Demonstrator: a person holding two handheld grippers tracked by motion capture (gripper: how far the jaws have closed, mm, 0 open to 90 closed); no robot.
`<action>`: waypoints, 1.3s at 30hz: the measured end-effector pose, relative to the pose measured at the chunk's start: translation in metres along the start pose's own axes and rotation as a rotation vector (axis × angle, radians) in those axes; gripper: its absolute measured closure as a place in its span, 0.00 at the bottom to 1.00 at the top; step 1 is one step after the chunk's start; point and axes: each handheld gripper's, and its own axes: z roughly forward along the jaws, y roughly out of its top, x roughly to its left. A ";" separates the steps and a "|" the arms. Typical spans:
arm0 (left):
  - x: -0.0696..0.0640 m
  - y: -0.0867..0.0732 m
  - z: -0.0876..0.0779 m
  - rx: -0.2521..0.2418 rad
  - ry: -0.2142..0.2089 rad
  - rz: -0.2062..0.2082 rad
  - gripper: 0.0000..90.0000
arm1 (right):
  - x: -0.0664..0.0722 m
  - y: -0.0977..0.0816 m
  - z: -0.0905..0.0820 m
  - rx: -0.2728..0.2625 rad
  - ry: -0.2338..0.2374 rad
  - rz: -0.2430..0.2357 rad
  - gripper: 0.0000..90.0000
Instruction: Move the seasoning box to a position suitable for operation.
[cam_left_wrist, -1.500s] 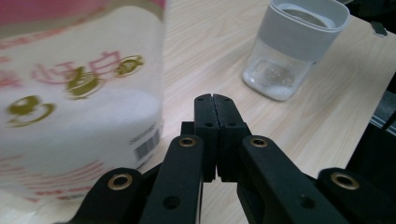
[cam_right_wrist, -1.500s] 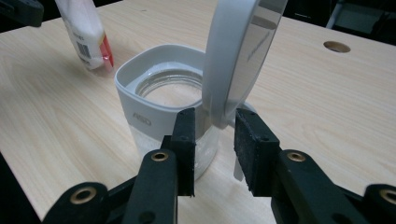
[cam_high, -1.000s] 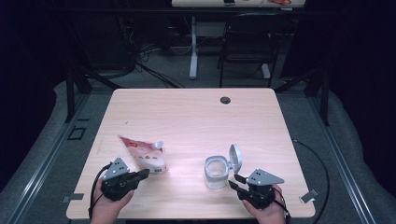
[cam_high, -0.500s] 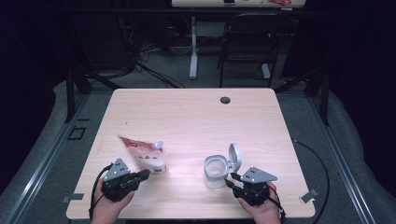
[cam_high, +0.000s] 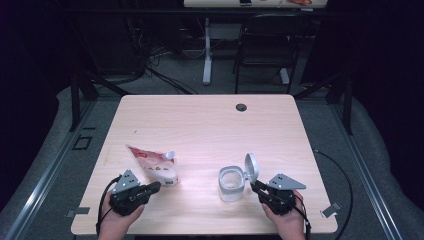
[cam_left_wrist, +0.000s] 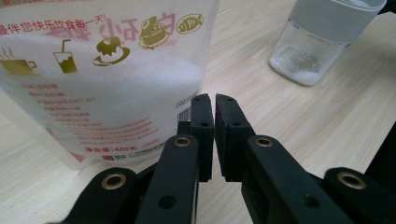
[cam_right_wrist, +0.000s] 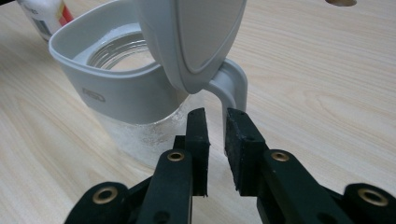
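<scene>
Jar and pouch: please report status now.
Left gripper shut, empty, at pouch. Right gripper just closing, empty, at the hinge of jar; lid open. Nothing in the way.

A: Table (cam_high: 210, 125) evenly lit from above; surroundings dark. Glare?

B: Faint sheen just beyond the jar (cam_right_wrist: 126, 93). Soft shadows beneath the fingers (cam_right_wrist: 198, 140). Pouch (cam_left_wrist: 102, 70) print past the fingers is slightly soft; high view is grainy.
</scene>
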 end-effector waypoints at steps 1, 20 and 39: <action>0.000 0.000 0.000 0.002 0.000 0.005 0.96 | 0.000 0.000 0.001 -0.004 -0.004 0.000 0.89; 0.005 -0.002 -0.002 -0.010 0.011 -0.007 0.94 | -0.011 0.010 0.011 -0.007 -0.010 0.023 0.91; 0.008 -0.003 -0.002 -0.005 0.012 -0.008 0.93 | -0.020 0.025 0.036 0.009 -0.009 0.024 0.90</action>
